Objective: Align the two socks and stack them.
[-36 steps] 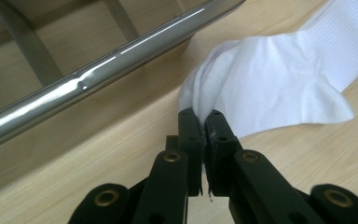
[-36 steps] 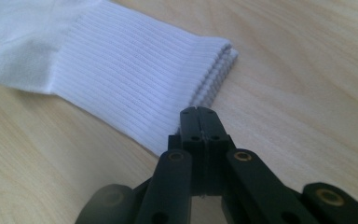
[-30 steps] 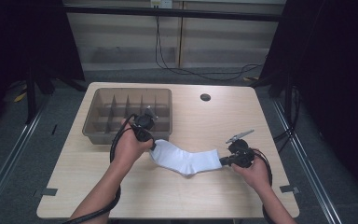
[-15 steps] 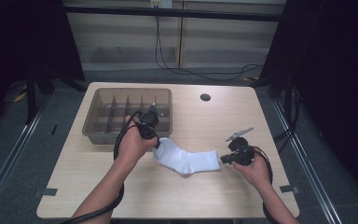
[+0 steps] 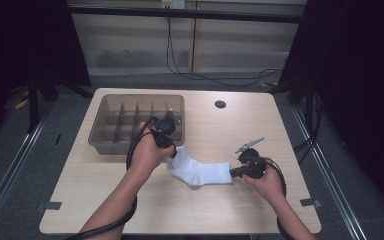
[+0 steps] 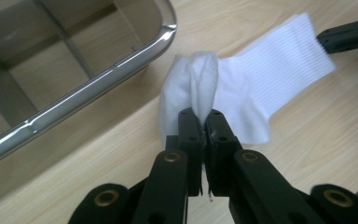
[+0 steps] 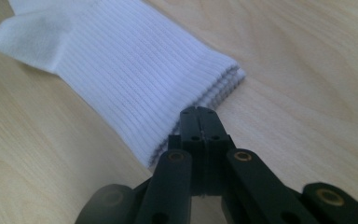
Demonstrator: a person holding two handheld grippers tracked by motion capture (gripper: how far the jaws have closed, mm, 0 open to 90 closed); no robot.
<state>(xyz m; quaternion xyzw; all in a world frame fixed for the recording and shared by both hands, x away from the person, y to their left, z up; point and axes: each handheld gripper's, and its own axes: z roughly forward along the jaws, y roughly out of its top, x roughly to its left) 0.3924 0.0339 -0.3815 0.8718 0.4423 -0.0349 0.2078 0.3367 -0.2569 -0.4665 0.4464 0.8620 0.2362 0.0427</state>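
While the white sock [image 5: 200,171] lies on the wooden table [image 5: 180,210] just beside the divided tray [image 5: 105,145], my left gripper [image 6: 203,119] pinches its lifted toe and my right gripper [image 7: 198,114] is clamped shut at its ribbed cuff. Beyond the tray sits a small dark disc [image 5: 220,104]; cables trail across the grey floor [image 5: 220,80] behind.

Each hand carries a black gripper. The left gripper [image 5: 172,151] has a round black body, and a thick black cable loops from it and trails along the bare forearm. The right gripper [image 5: 231,174] bears a grey three-cornered plate on top, with its own black cable. Up close, the jaws are flat black links joined by brass-coloured pivot pins, with small dark screws near the tips. No sleeves show.
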